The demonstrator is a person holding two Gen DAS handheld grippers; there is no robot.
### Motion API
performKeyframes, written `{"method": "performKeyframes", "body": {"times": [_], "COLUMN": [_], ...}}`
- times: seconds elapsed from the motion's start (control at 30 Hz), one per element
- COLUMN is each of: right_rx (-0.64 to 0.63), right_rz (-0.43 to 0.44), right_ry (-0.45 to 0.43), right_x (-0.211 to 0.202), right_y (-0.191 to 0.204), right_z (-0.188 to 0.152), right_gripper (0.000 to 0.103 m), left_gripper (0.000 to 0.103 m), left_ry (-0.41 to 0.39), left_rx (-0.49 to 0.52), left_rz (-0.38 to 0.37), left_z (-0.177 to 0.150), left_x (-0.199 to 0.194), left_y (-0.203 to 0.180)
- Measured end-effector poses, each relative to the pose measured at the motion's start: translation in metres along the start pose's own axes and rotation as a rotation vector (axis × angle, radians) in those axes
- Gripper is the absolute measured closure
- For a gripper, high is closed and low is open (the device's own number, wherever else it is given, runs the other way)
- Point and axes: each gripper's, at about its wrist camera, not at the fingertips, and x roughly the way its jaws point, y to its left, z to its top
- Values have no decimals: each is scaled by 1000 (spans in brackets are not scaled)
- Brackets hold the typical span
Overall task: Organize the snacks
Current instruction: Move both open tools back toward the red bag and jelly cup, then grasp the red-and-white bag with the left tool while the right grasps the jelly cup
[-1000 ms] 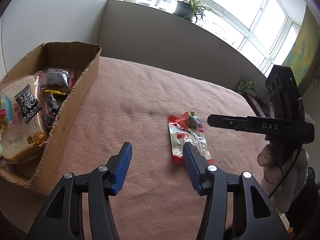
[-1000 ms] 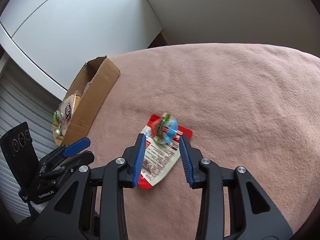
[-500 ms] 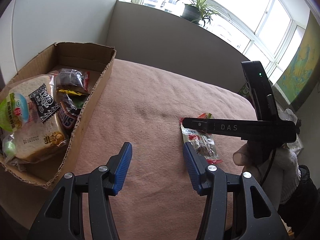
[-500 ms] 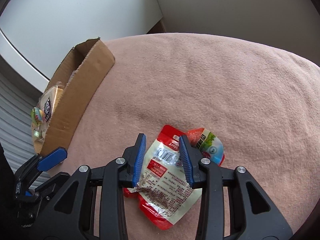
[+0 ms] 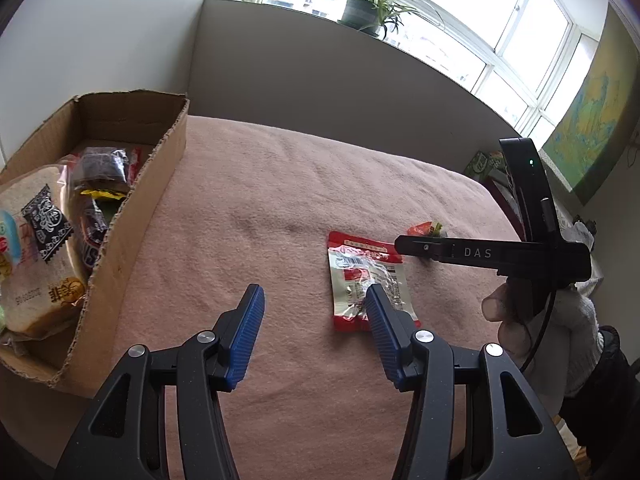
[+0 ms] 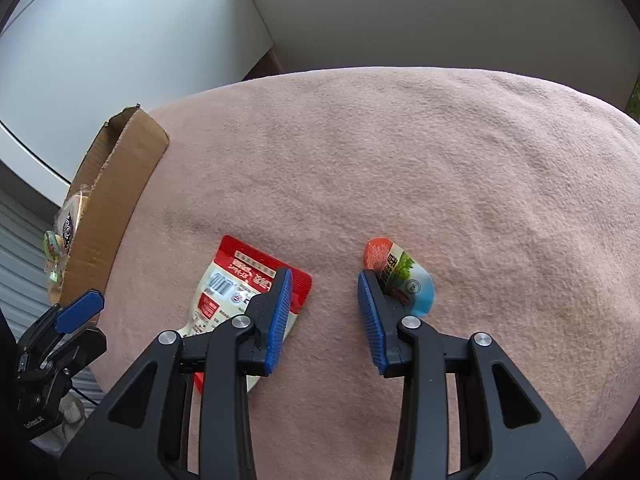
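Observation:
A red-and-white snack pouch [image 5: 362, 276] [image 6: 230, 286] lies flat on the pink blanket [image 5: 260, 208]. A small round cup snack with an orange, green and blue lid [image 6: 400, 274] [image 5: 426, 229] lies just to its right, apart from it. My right gripper [image 6: 324, 296] [image 5: 404, 245] is open and low over the bare blanket between the two, with nothing between its blue pads. My left gripper [image 5: 314, 320] [image 6: 78, 312] is open and empty, hovering nearer the front, its right pad [image 5: 380, 328] in front of the pouch's lower corner.
An open cardboard box [image 5: 120, 236] [image 6: 116, 196] sits at the blanket's left edge, holding bagged bread [image 5: 36, 248] and several wrapped snacks. A hand [image 5: 516, 312] grips the right gripper's handle. A wall, a window and a potted plant [image 5: 370, 8] stand behind.
The cup snack, which lay on top of the pouch, now lies on the blanket beside it. My right gripper moved down and across, from over the pouch to the gap between both snacks.

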Motion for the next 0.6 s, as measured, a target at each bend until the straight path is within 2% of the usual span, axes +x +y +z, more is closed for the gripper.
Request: {"method": "performKeyframes", "body": {"times": [0.17, 0.23, 0.3, 0.37, 0.47, 0.6], "right_rx": [-32, -52, -63, -76, -78, -66], "right_rz": [41, 42, 5, -29, -67, -69], "right_ry": [-14, -44, -90, -121, -119, -119], "right_x": [-22, -35, -49, -59, -59, -58], "right_y": [-8, -9, -13, -18, -25, -34], "right_z": [-9, -14, -17, -18, -14, -11], "right_gripper": [66, 55, 23, 15, 15, 15], "left_gripper": [51, 51, 48, 41, 41, 39], "left_ry": [43, 67, 85, 112, 152, 191], "left_rx": [67, 96, 110, 119, 156, 220], "left_rz": [-12, -20, -26, -21, -2, 35], "left_z": [4, 6, 7, 11, 13, 11], "left_x": [15, 21, 28, 37, 50, 65], "left_y": [-20, -30, -36, -41, -50, -65]}}
